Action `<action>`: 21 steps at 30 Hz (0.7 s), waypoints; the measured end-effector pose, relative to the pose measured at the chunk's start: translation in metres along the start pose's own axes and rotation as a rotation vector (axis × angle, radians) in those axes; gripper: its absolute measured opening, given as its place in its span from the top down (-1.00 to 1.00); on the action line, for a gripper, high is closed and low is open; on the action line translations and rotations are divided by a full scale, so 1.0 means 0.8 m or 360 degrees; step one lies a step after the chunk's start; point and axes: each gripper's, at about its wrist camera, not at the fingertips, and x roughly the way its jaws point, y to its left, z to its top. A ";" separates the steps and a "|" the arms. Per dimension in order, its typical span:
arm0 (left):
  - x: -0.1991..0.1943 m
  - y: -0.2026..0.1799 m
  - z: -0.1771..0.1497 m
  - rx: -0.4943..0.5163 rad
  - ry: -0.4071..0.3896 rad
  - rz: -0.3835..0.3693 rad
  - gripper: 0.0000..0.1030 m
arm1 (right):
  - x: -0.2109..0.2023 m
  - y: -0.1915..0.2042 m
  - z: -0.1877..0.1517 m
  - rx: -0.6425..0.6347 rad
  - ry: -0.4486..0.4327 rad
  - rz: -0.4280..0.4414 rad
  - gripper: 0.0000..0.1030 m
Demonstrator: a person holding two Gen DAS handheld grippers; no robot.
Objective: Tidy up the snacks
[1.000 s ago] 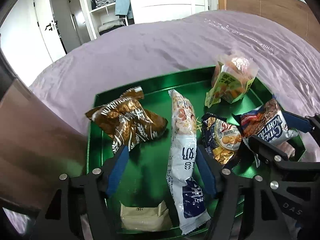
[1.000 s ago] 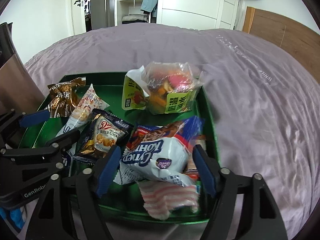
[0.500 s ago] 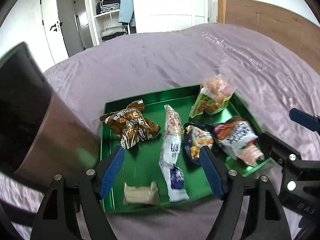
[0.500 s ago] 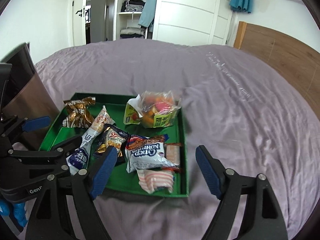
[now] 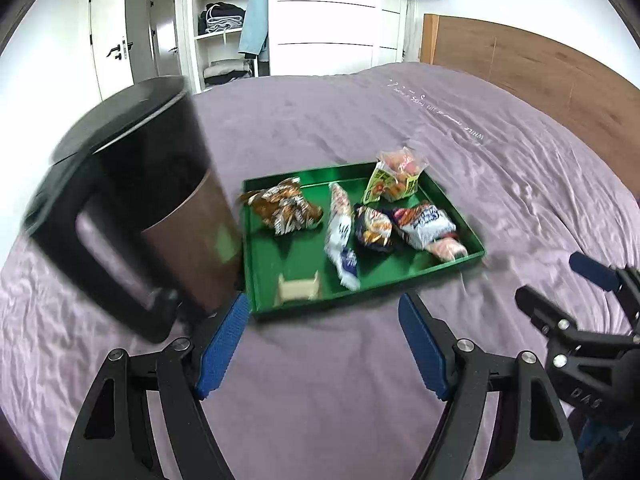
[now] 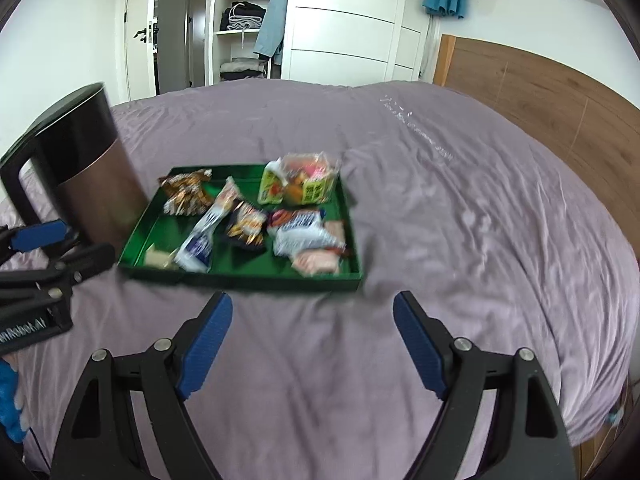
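Observation:
A green tray [image 5: 456,204] [image 6: 240,278] lies on the purple bed and holds several snack packets. Among them are a brown wrapper [image 5: 282,210] [image 6: 186,196], a long white-and-blue packet [image 5: 340,232] [image 6: 206,232], a dark cookie packet [image 5: 374,230] [image 6: 245,226], a white-and-blue bag [image 5: 424,224] [image 6: 302,232], a yellow-green pack [image 5: 394,178] [image 6: 298,186] and a small beige packet [image 5: 298,289] [image 6: 158,258]. My left gripper [image 5: 322,350] [image 6: 60,244] is open and empty, back from the tray's near edge. My right gripper [image 6: 312,344] [image 5: 560,284] is open and empty too.
A brown and black bin [image 5: 132,216] [image 6: 86,164] stands against the tray's left side. The purple bedspread [image 6: 460,208] spreads all around. A wooden headboard [image 6: 540,100] is at the right. A white wardrobe with shelves [image 5: 280,20] stands beyond the bed.
Both grippers have pulled back and up from over the tray, so the tray looks smaller and farther. The bin has come fully into view. The snacks have not moved.

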 end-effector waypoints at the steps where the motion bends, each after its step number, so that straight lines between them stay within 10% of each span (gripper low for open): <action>1: -0.007 0.003 -0.006 0.0009 -0.0001 0.0007 -0.41 | -0.005 0.004 -0.005 0.0019 0.0003 0.0014 -1.00; 21: -0.102 0.088 -0.059 0.0006 -0.0050 0.0038 -0.41 | -0.080 0.108 -0.024 0.0035 -0.0035 0.0087 -1.00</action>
